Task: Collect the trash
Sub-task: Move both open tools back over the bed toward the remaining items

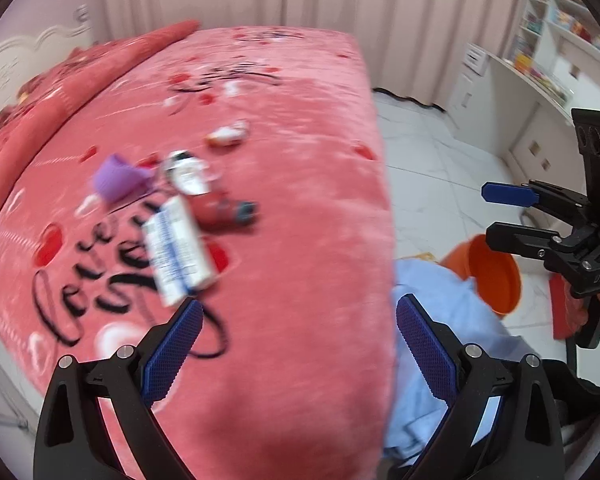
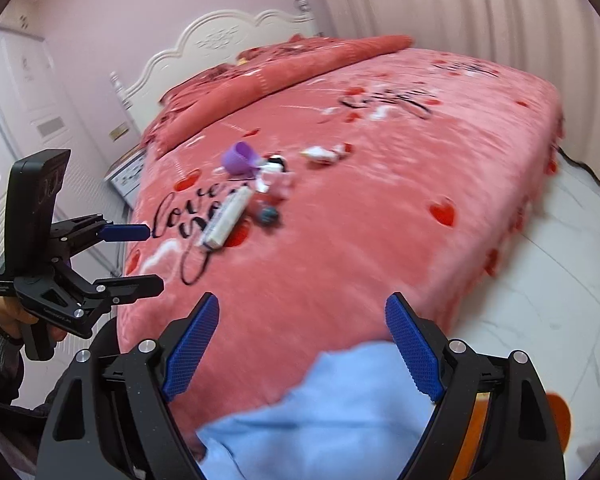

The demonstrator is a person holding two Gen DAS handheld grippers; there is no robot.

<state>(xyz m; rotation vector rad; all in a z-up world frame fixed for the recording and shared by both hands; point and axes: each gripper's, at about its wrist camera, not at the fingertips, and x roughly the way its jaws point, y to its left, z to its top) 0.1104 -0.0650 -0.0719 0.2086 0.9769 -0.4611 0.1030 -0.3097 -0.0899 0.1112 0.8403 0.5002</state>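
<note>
Blue cloth point(image 2: 332, 412) lies nearest, the orange bucket point(image 1: 496, 276) at four o'clock looks bare inside, and both the left gripper point(image 1: 298, 344) and right gripper point(image 2: 304, 344) gape wide, gripping nothing.

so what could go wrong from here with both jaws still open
1. The white box, red tube and purple cup lie tightly clustered, so a grab may catch two or knock one away.
2. The plush blanket could get pinched.
3. The orange bucket sits low beside the bed; drops might miss.
</note>
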